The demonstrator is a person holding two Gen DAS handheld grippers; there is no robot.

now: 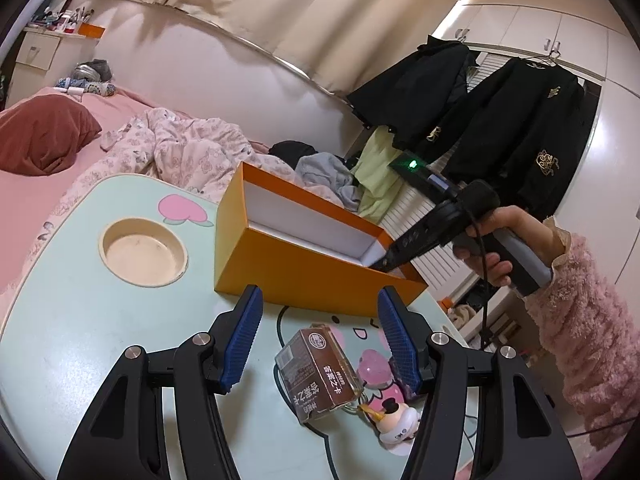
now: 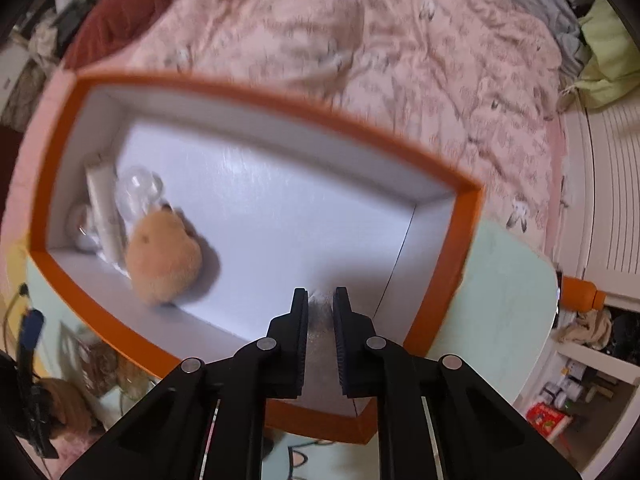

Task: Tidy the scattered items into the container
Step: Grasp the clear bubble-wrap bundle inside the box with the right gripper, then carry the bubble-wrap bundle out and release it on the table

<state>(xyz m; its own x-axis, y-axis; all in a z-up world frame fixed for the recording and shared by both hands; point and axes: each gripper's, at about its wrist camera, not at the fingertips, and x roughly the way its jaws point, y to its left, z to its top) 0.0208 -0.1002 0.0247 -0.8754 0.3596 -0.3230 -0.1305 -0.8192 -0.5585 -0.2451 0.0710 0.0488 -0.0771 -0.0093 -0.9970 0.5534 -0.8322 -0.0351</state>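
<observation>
While the left tool (image 1: 320,336) hangs wide open and empty above the mint-green table (image 1: 80,320), a brown carton (image 1: 318,372) lies on the table between and just below its blue pads (image 1: 244,340). Beside the carton, toward the right finger, sit a pink heart-shaped piece (image 1: 374,370) and a small white and pink figurine (image 1: 398,426). Ahead of this tool stands the orange box (image 1: 312,280), its near wall rising between the tool and the box's white inside. A round cup recess (image 1: 143,254) is sunk into the table ahead and to the left.

The right tool (image 2: 321,300) is tipped down over the near right corner of the orange box (image 2: 256,92). Its fingers stand only a narrow gap apart; something grey and blurred shows in that gap, and whether they hold it cannot be told. Ahead and to the left, at the far end of the box, lie a tan plush toy (image 2: 164,260), a white tube (image 2: 105,212) and clear round items (image 2: 138,194). Beyond the box lies the bed's pink quilt (image 2: 400,60).
</observation>
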